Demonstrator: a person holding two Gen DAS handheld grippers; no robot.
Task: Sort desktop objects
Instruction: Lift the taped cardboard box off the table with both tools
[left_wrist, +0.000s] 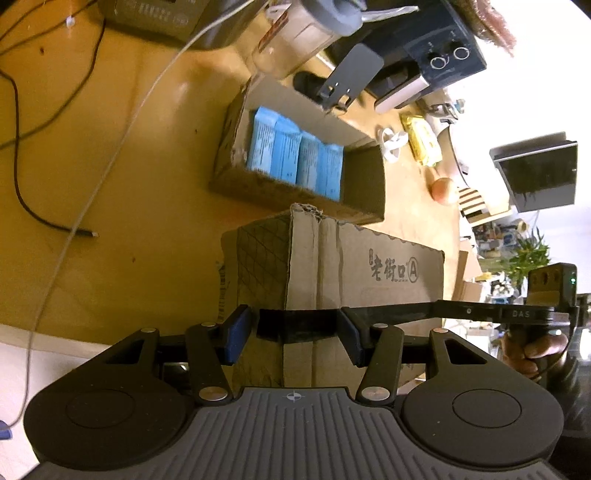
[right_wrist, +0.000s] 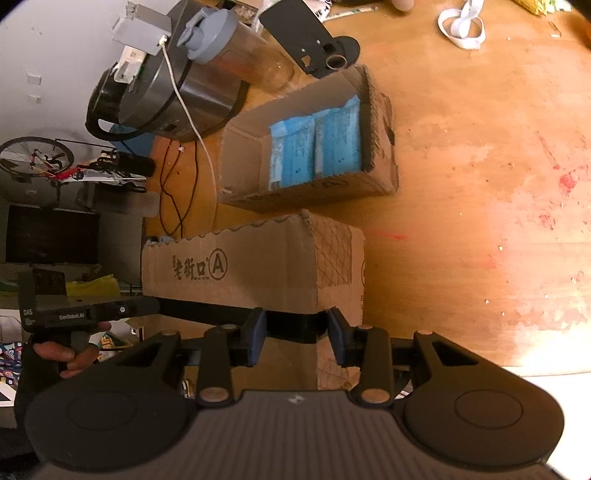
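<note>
A closed cardboard box (left_wrist: 354, 273) printed with Chinese characters and a circled A stands on the wooden desk; it also shows in the right wrist view (right_wrist: 258, 269). My left gripper (left_wrist: 293, 334) and my right gripper (right_wrist: 295, 338) each face a near corner of the box from opposite sides, jaws apart, blue pads on either side of the corner edge. Each view shows the other gripper's finger lying across the box face. Behind it, an open cardboard box (left_wrist: 295, 162) holds blue packets (right_wrist: 317, 142).
A grey-lidded clear bottle (right_wrist: 236, 51), a dark round appliance (right_wrist: 162, 96) and black and white cables (left_wrist: 55, 147) sit at the desk's back. A white strap (right_wrist: 461, 22), yellow packet (left_wrist: 423, 140) and black stand (left_wrist: 351, 74) lie nearby.
</note>
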